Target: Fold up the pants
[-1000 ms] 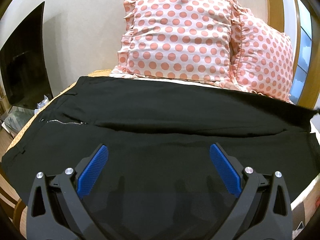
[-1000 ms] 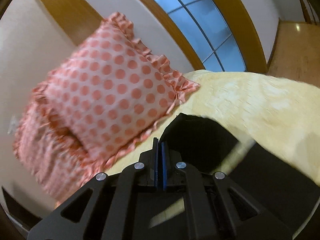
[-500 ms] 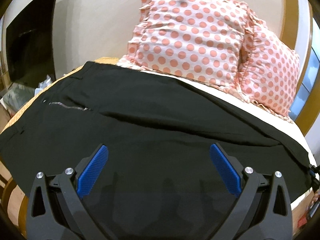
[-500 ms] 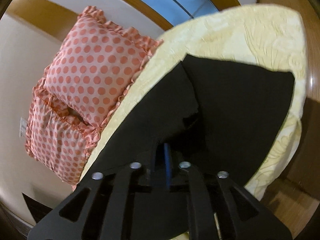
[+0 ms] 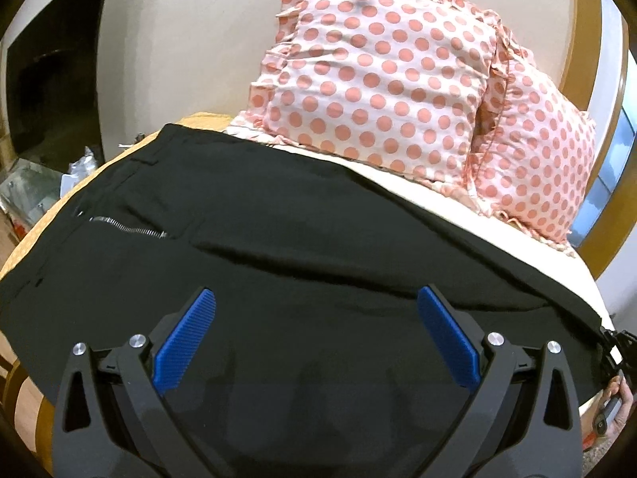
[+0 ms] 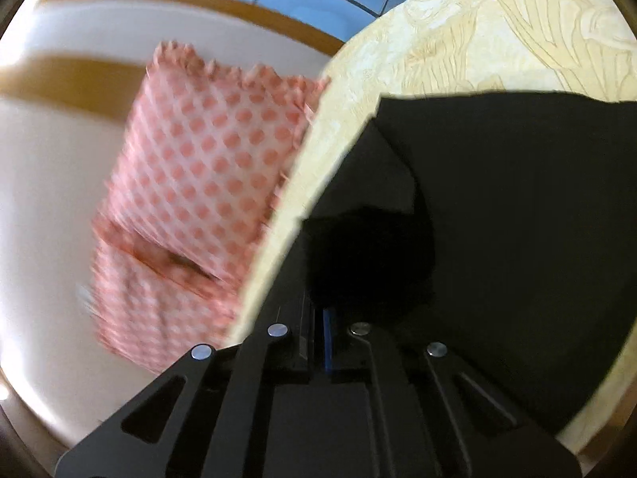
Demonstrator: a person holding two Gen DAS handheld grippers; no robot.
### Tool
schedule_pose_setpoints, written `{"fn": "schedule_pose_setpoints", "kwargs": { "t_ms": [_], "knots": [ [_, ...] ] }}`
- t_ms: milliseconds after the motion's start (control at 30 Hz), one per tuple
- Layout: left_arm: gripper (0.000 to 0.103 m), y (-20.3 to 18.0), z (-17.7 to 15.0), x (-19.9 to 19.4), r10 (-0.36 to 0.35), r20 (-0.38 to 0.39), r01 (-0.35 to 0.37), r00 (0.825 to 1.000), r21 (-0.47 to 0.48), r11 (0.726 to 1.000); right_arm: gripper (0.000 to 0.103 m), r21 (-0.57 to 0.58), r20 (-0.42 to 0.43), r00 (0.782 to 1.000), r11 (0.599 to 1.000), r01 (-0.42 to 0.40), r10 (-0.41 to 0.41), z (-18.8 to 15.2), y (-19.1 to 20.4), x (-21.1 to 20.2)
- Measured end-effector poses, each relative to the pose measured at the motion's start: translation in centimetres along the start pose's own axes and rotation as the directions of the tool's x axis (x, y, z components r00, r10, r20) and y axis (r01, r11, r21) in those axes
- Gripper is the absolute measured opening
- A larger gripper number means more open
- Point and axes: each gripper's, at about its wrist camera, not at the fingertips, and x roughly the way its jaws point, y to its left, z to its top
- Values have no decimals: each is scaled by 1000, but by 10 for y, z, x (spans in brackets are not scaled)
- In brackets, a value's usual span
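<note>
Black pants lie spread across the bed, waistband and silver zipper at the left, legs running to the right. My left gripper is open and empty, hovering just over the near leg. My right gripper is shut on the black cloth at the leg end of the pants, which bunches over its fingertips. The right gripper also shows at the far right edge of the left wrist view.
Two pink polka-dot pillows lean against the wall behind the pants; one is blurred in the right wrist view. The yellow bedspread ends near the pants' hem. A dark TV and clutter stand to the left.
My right gripper has swung down with the leg end in it, tilting toward the bed. My left gripper has shifted slightly left and stayed open over the pants.
</note>
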Motion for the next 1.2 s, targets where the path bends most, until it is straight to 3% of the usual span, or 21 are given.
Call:
{"fn": "schedule_pose_setpoints", "kwargs": {
  "t_ms": [133,233,367,500,700,800,833,867,933,1067,1200],
  "knots": [
    [101,6,25,2,-30,38,30,999,-3,1000,3,-5,65,994,996,-89,89,9,0,-33],
    [101,9,48,10,-17,57,17,998,3,1000,3,-9,72,995,998,-68,69,9,-10,-48],
    [101,7,92,47,23,18,-23,1000,23,999,3,40,53,997,997,-62,60,10,-27,-49],
    [100,11,127,105,69,-72,-69,995,2,998,3,31,49,997,997,-66,64,11,-28,-50],
    [80,45,157,199,148,-265,-187,953,-127,974,3,5,40,997,998,-66,66,16,-20,-47],
    [65,72,159,230,154,-334,-242,930,-240,940,3,-12,31,998,998,-54,54,18,-18,-47],
    [54,78,158,233,148,-342,-247,928,-267,931,3,-17,30,998,999,-50,50,19,-17,-46],
    [34,86,157,235,139,-349,-250,927,-296,922,2,-22,28,999,999,-45,45,20,-16,-44],
    [18,100,155,233,104,-357,-233,928,-340,911,3,-35,23,999,999,-32,32,23,-13,-39],
    [13,108,158,188,91,-287,-190,954,-339,922,3,-89,12,1000,996,-9,10,37,3,-22],
    [13,97,151,92,102,-128,-132,987,-249,960,3,-199,51,997,979,-40,51,55,40,-27]
  ]
}}
